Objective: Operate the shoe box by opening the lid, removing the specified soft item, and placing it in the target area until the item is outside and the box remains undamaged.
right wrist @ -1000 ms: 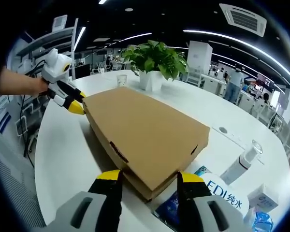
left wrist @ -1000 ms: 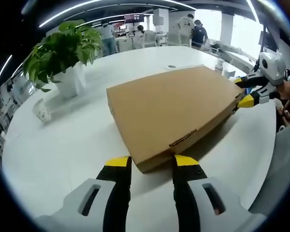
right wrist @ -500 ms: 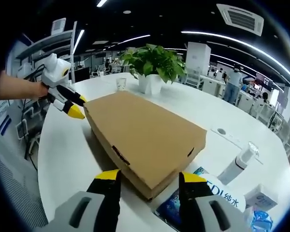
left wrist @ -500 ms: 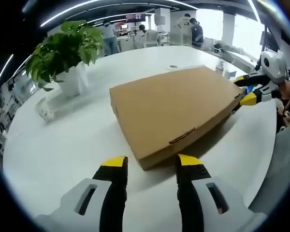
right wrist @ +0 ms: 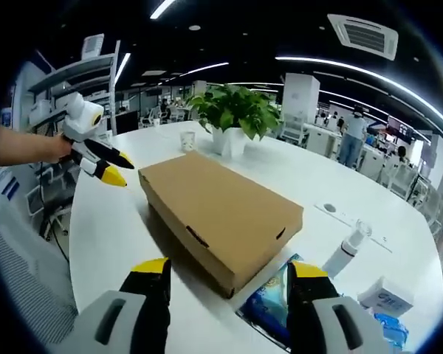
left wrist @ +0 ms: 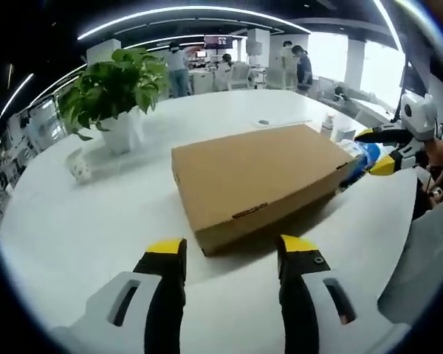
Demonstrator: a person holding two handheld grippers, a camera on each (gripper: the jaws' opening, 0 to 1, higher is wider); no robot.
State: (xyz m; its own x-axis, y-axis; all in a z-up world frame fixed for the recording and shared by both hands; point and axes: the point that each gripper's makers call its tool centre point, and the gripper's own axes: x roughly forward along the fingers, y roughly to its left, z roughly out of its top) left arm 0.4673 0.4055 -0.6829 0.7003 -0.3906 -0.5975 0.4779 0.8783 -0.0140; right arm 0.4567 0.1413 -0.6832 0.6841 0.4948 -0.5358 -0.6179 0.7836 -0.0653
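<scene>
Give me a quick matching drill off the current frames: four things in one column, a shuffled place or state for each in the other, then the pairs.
Things:
1. shoe box
2. potted plant
3. spray bottle
4. blue packet

Place or state:
A. flat beside the box corner nearest the right gripper
B. lid shut, middle of the table
C. upright, apart from the box
D. beyond the box's far end

Pairs: 1-B, 2-D, 3-C, 4-A

Bright, even light from ceiling strips (right wrist: 321, 63). Window (left wrist: 369, 55) blown out. Soft shadow beside box (left wrist: 255, 177). Fisheye bends edges; far background soft.
</scene>
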